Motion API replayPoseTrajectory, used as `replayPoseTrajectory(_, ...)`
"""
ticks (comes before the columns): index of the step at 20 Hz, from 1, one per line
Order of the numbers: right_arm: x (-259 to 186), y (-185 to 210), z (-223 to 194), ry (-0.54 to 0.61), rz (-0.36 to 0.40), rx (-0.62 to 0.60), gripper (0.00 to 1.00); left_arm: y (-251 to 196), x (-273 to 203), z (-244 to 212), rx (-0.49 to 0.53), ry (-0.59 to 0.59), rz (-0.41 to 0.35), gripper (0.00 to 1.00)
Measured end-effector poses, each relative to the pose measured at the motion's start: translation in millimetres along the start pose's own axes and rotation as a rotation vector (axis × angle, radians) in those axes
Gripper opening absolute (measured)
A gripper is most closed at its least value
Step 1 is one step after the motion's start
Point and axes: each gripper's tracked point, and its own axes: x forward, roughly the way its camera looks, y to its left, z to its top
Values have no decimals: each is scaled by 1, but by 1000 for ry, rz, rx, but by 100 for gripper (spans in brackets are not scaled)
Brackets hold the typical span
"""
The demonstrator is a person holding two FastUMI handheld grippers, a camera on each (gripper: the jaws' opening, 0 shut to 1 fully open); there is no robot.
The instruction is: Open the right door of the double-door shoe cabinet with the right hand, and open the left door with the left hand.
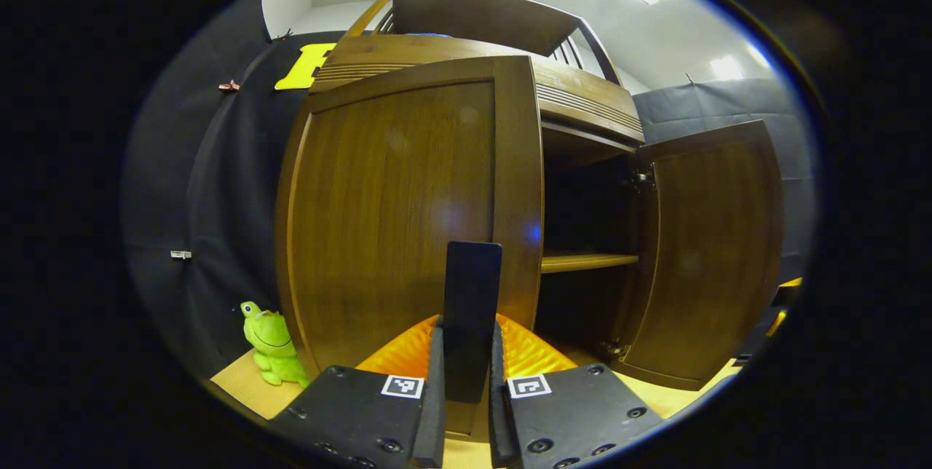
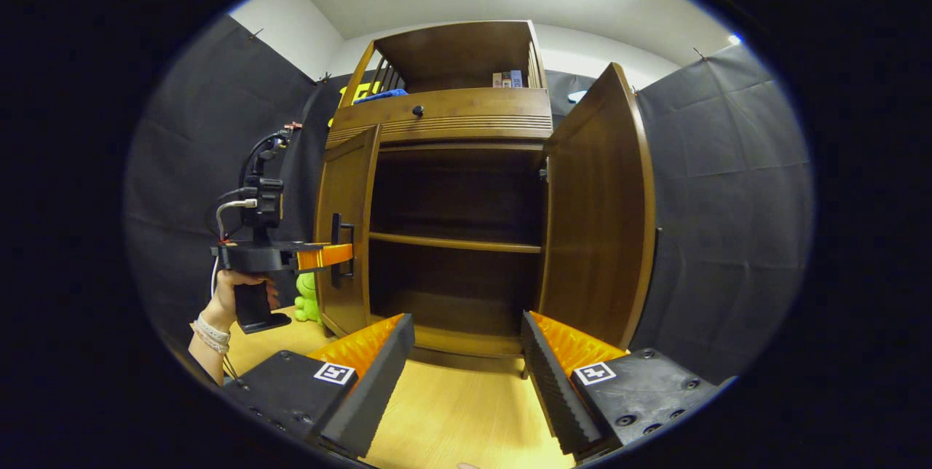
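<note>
1. Squarely ahead in the right gripper view stood the shoe cabinet point(image 2: 451, 116), a dark wooden piece on a pale wooden floor point(image 2: 466, 411), with black cloth walls to either side.
2. Its right door point(image 2: 597, 207) was swung wide open, edge-on toward the camera, baring the dark interior and one inner shelf point(image 2: 455, 243).
3. Its left door point(image 2: 348, 229) stood partly open, angled out from the frame; in the left gripper view that same door point(image 1: 393, 214) loomed close, with the open right door point(image 1: 710, 250) beyond the gap.
4. Above the doors ran a drawer front with a small round knob point(image 2: 418, 111), and the open top compartment held a blue item point(image 2: 382, 95) and a few small boxes point(image 2: 507, 79).
5. The right gripper point(image 2: 466, 374) hung in front of the open cabinet, its fingers spread wide apart and touching nothing.
6. The left gripper point(image 2: 338, 255), held by a hand point(image 2: 237, 290), met the left door's black handle point(image 2: 338, 247); in the left gripper view its fingers point(image 1: 435, 381) were pinching that upright handle point(image 1: 472, 309) from both sides.
7. A green plush toy point(image 1: 271, 345) sat on the floor just beside the cabinet's left corner.
</note>
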Motion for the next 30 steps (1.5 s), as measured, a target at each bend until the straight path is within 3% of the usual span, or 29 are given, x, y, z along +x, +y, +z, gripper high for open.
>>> replayPoseTrajectory(6,-2,31,2,-14,61,4,92,19,-38,1,8,8,10,28)
replayPoseTrajectory(16,-1,88,7,-27,176,14,95,63,-95,7,40,4,94,27)
replayPoseTrajectory(30,7,140,8,-22,276,37,92,124,-139,11,54,13,237,13)
